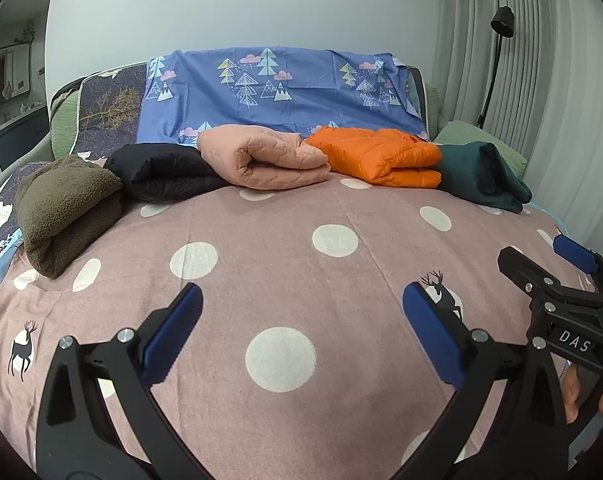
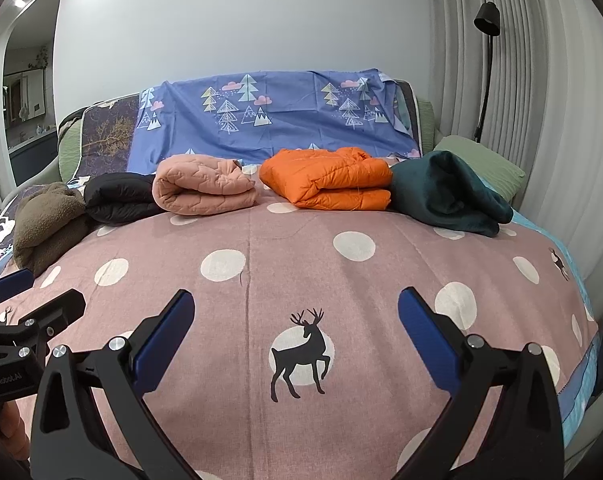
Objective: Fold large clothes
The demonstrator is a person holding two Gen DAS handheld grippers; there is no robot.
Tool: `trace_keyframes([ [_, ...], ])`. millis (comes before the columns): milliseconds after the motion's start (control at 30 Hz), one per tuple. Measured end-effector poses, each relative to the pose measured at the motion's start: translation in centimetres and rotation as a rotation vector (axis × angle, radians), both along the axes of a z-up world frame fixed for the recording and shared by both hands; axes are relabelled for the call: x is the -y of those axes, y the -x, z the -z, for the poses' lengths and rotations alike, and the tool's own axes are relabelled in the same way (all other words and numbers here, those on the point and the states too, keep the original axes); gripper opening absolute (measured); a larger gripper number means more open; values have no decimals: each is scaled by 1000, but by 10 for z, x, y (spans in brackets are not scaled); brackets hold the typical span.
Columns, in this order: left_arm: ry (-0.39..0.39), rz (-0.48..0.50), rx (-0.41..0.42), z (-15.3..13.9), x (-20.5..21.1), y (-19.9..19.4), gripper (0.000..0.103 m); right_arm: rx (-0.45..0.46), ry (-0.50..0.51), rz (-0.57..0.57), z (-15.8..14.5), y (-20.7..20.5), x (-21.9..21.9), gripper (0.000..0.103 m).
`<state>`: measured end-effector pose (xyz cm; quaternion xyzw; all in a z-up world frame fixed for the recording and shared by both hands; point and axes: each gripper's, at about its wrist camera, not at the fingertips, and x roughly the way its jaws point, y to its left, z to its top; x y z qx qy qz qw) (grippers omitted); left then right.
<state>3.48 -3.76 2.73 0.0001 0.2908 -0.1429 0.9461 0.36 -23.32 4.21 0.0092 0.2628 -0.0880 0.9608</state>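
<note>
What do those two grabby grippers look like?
Both look alike. The left gripper and right gripper have black plastic arms, silver round bolts and ridged blue pads. One body carries white letters "DAS"; the other reads "GenRobot.AI".

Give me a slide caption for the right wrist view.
Open right gripper above polka-dot bedspread; five folded garments line the far edge.

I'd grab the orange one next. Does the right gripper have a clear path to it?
Probably yes: the right gripper is open and empty, and only bare bedspread lies between it and the orange jacket.
</note>
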Motion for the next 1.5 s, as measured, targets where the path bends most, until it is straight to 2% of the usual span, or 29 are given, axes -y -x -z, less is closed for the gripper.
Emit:
trace_keyframes([
  [733,-6,25,7,-4,6,7,101,-3,2,23,6,4,11,102],
  [1400,-39,40,-13,-2,10,3,101,-17,3,10,5,0,10,102],
  [1500,-45,35,-9,-6,8,3,101,2,-12,4,2,0,10,102],
])
